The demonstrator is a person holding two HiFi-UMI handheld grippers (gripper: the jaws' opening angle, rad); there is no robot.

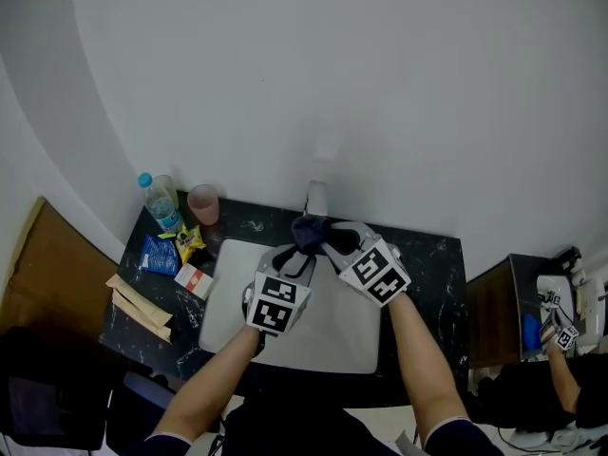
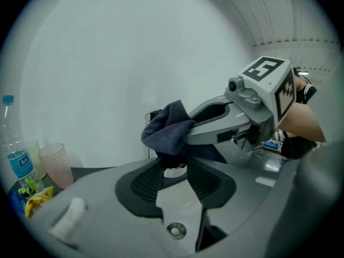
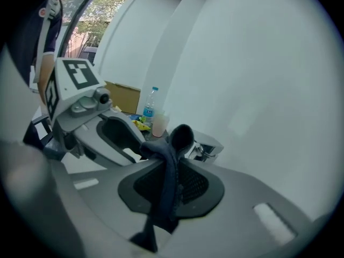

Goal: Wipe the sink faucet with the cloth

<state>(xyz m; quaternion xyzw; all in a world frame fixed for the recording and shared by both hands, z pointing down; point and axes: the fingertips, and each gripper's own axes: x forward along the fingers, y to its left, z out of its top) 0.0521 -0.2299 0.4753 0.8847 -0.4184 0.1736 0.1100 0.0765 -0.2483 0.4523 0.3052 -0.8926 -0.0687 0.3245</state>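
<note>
Black marbled counter [image 1: 432,283], white wall [image 1: 285,65] close behind — right tongs [image 3: 171,157] clamp the dark blue cloth [image 3: 167,190] at the chrome faucet [image 1: 316,198]; left tongs [image 2: 174,170] gape just beside — pale sink basin [image 1: 328,345] open below.

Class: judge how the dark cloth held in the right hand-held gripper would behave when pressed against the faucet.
Probably floppy: the cloth droops limply from the right hand-held gripper. Likely light, since a narrow pinch carries it. Its bunched top should mould around the faucet rather than slide.
</note>
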